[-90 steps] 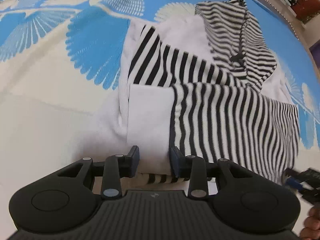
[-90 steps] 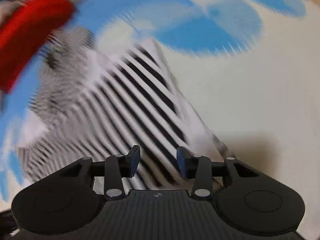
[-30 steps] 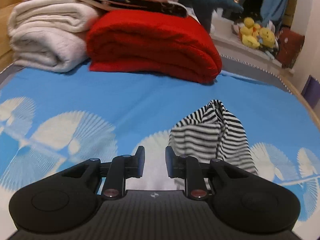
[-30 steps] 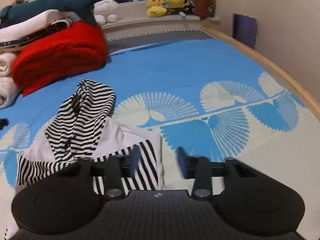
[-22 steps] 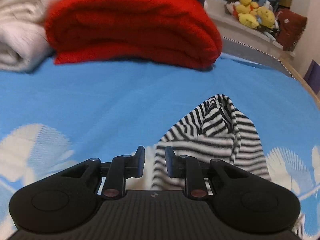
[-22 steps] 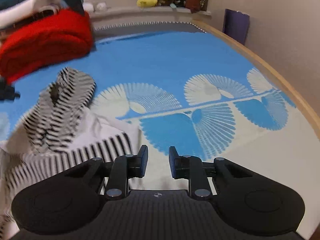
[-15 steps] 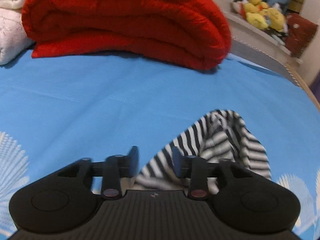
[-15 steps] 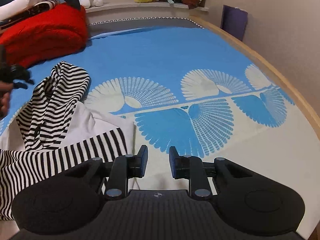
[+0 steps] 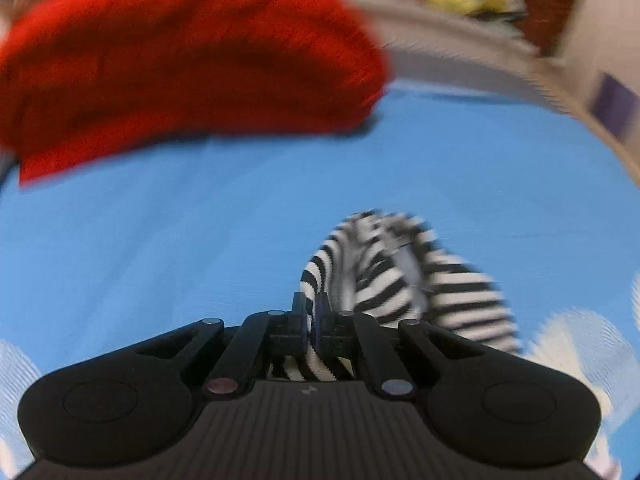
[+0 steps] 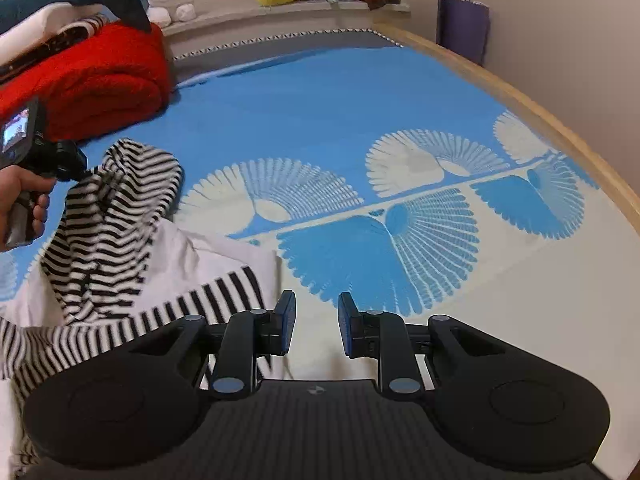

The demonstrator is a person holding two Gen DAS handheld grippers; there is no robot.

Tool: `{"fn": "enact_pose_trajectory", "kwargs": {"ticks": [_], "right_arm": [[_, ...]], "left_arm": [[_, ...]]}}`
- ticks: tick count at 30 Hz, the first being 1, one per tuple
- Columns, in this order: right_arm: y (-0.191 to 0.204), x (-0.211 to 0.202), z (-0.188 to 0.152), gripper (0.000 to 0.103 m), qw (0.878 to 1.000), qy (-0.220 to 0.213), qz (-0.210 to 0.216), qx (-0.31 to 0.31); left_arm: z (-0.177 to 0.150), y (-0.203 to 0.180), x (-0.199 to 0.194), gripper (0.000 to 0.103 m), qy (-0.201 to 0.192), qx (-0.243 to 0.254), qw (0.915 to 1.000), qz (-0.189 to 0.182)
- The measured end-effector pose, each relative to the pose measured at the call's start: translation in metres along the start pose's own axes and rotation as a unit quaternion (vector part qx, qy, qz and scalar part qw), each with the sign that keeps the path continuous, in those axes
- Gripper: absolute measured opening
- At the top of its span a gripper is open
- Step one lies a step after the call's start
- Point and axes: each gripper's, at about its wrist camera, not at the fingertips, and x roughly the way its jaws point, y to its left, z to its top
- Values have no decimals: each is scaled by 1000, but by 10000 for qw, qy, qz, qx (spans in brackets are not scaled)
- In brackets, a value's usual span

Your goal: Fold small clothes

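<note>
One gripper has just done the real work: the left gripper [image 9: 311, 316] has travelled up the bed to the far end of the striped hoodie [image 10: 108, 216] and its jaws have just been closing, so that they now stand pinched nearly together with a fold of the striped hood [image 9: 384, 276] caught between the pads. A second ago the same jaws sat apart and short of the hood, with nothing in them. From the right-hand view I can see the person's hand [image 10: 24, 196] carrying that left gripper [image 10: 76, 168] at the hood's tip, which stands lifted off the blue bedspread [image 10: 320, 92].

The right gripper [image 10: 314, 320] has hardly shifted. Its jaws stay partly open, a clear gap between the blue pads, and nothing sits between them; it hovers just beside the hoodie's near right edge, over the pale part of the bedspread.

The hoodie itself lies towards the left of the bed, sleeves already folded across its white body, hood pointing at the red blanket [image 10: 84, 80] stacked by the headboard.

My reading is that the hood is the last loose part, and this pinch sets up folding it down onto the body.
</note>
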Motion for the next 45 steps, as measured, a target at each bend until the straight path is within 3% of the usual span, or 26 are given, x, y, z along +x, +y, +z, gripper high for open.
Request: {"fn": "enact_pose_trajectory", "kwargs": {"ticks": [3,6,7,9,10,11,12,14,15,17,18,19,21,23,27,29,33,37,38,39,40,41,42,44,45], "right_arm": [[-1,-8,6,24,9998,-121,88,102],[-6,-15,12,24,9989,-221,163,373],[-8,-17,14,24,9983,-241,211,485],[-13,-23,16,25,9961,-296,338,759],[-15,-26,17,26,9951,-327,373,857],[-17,-29,17,28,9942,-364,393,935],[-19,-32,17,31,9934,-392,419,990],[-21,-37,16,36,9921,-394,531,1069],[-21,-38,15,38,9918,-372,597,1070],[-18,-39,12,40,9915,-300,714,1050],[-15,-40,10,40,9914,-268,768,1026],[-11,-39,8,40,9913,-217,842,990],[-2,-36,4,41,9897,-52,1054,970],[10,-26,-1,41,9837,329,1448,1018],[36,0,-23,41,9629,1292,2090,1121],[49,15,-37,41,9504,1785,2263,1173],[77,34,-67,41,9406,2396,2192,990],[90,45,-86,41,9409,2694,1931,698],[89,47,-92,40,9403,2734,1904,696],[90,47,-95,30,9406,2735,1887,704],[91,44,-95,23,9412,2692,1907,731],[90,43,-95,10,9417,2609,1956,834],[88,40,-94,2,9415,2501,2034,984],[81,30,-87,1,9387,2217,2269,1352],[73,22,-80,1,9309,1961,2587,1673]], "left_arm": [[-23,-17,-79,3,-639,801,9937,-459],[-78,-28,-176,3,-1287,1611,9711,-1199],[-107,-33,-208,3,-1421,2053,9568,-1487],[-163,-40,-256,3,-1361,2898,9272,-1944],[-193,-40,-276,3,-1067,3239,9145,-2178],[-217,-38,-288,5,-733,3418,9074,-2331],[-237,-34,-299,8,-418,3481,9057,-2382],[-264,-17,-315,8,-10,3141,9192,-2375],[-267,-6,-321,8,10,2733,9342,-2292],[-259,18,-324,19,-122,1543,9670,-2022],[-253,32,-318,22,-85,705,9790,-1909],[-250,41,-308,31,49,41,9838,-1794],[-241,55,-276,33,509,-1112,9816,-1464],[-243,62,-241,33,997,-1857,9696,-1242],[-254,72,-200,33,1616,-2539,9466,-1156],[-268,77,-199,33,1848,-2619,9405,-1127],[-286,81,-192,33,2125,-2782,9280,-1277],[-286,69,-199,33,2211,-2320,9364,-1434],[-287,66,-200,27,2214,-2220,9379,-1483],[-288,63,-200,19,2180,-2138,9401,-1515],[-286,61,-203,1,2111,-2032,9439,-1521],[-283,60,-205,1,2035,-1926,9477,-1527],[-279,61,-211,1,1936,-1862,9508,-1543],[-261,69,-231,0,1387,-1810,9606,-1588],[-249,77,-246,0,951,-1845,9642,-1649]]}}
